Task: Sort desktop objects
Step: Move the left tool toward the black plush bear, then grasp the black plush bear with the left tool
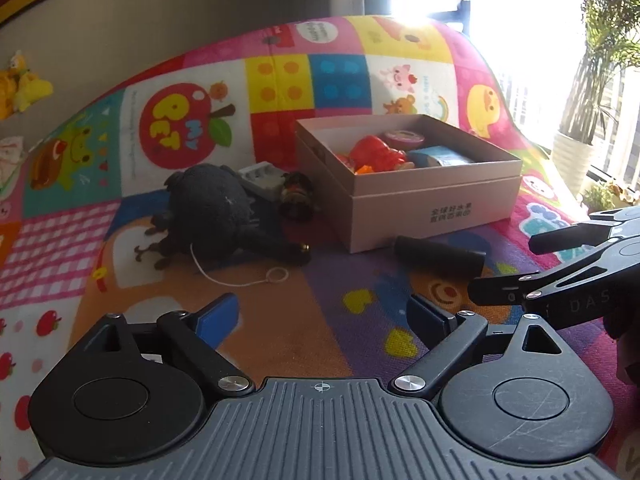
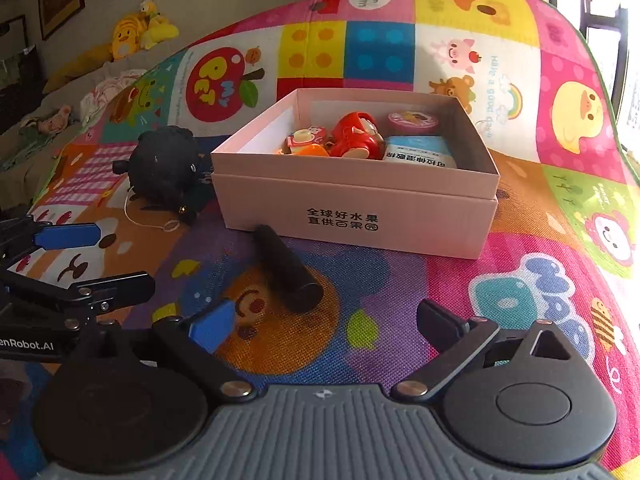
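Note:
A pink cardboard box [image 1: 436, 200] [image 2: 360, 196] stands open on the colourful play mat. Inside lie a red toy [image 2: 356, 136], a pink round tin [image 2: 412, 120], a blue-and-white packet [image 2: 420, 152] and an orange piece. A black cylinder [image 1: 440, 256] [image 2: 286, 268] lies on the mat against the box's front. Left of the box lie a black plush toy [image 1: 208, 204] [image 2: 164, 164] with a white string, a grey block [image 1: 262, 178] and a small dark figure [image 1: 296, 196]. My left gripper [image 1: 324, 320] [image 2: 108, 258] is open over bare mat. My right gripper [image 2: 324, 324] [image 1: 516, 268] is open just short of the cylinder.
The play mat [image 2: 400, 320] covers the whole surface and drops away at its right edge. Yellow plush toys [image 2: 136, 32] lie on a sofa at the back left. A potted plant [image 1: 576, 152] stands by the bright window on the right. Picture frames hang on the wall.

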Tool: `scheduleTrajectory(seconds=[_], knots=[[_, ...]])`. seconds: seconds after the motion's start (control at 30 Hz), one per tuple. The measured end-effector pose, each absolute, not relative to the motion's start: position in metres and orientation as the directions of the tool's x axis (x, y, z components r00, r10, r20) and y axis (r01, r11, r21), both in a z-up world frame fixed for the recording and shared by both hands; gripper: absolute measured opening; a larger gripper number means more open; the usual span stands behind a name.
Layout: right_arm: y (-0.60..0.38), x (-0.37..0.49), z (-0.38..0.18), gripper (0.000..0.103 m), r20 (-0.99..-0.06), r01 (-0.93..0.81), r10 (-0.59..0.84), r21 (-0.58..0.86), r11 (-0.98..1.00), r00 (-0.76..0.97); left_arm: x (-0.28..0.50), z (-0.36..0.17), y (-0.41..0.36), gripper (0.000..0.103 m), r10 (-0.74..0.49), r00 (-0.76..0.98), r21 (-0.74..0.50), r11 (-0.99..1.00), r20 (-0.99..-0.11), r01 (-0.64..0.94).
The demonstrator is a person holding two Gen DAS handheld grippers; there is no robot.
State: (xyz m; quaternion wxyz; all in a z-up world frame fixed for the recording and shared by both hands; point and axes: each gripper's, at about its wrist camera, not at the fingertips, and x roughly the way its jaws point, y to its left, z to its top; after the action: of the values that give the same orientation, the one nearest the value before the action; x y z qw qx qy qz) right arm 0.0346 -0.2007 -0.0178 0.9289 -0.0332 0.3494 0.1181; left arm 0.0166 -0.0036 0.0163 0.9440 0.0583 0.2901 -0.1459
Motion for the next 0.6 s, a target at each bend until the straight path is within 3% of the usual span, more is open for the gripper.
scheduleTrajectory(seconds=[0.13, 0.23, 0.43, 0.6], knots=[[-0.208, 0.043, -0.022, 0.099, -0.643, -0.121, 0.045, -0.074, 0.99, 0.764, 0.02, 0.018, -0.003, 0.096, -0.231, 0.804, 0.035, 0.954, -0.548, 0.298], [-0.226, 0.044, -0.02, 0.099, -0.632, -0.035, -0.009, -0.056, 0.998, 0.775, 0.03, 0.021, 0.0, 0.097, -0.186, 0.827, 0.053, 0.967, -0.531, 0.251], [-0.246, 0.023, -0.019, 0.099, -0.629, -0.032, 0.049, 0.039, 0.999, 0.776, 0.077, 0.024, 0.004, 0.098, -0.053, 0.87, 0.1, 0.988, -0.491, 0.117], [-0.252, 0.02, -0.022, 0.102, -0.629, -0.015, 0.063, 0.081, 0.997, 0.775, 0.121, 0.006, 0.001, 0.097, 0.069, 0.878, 0.244, 0.968, -0.473, 0.056]])
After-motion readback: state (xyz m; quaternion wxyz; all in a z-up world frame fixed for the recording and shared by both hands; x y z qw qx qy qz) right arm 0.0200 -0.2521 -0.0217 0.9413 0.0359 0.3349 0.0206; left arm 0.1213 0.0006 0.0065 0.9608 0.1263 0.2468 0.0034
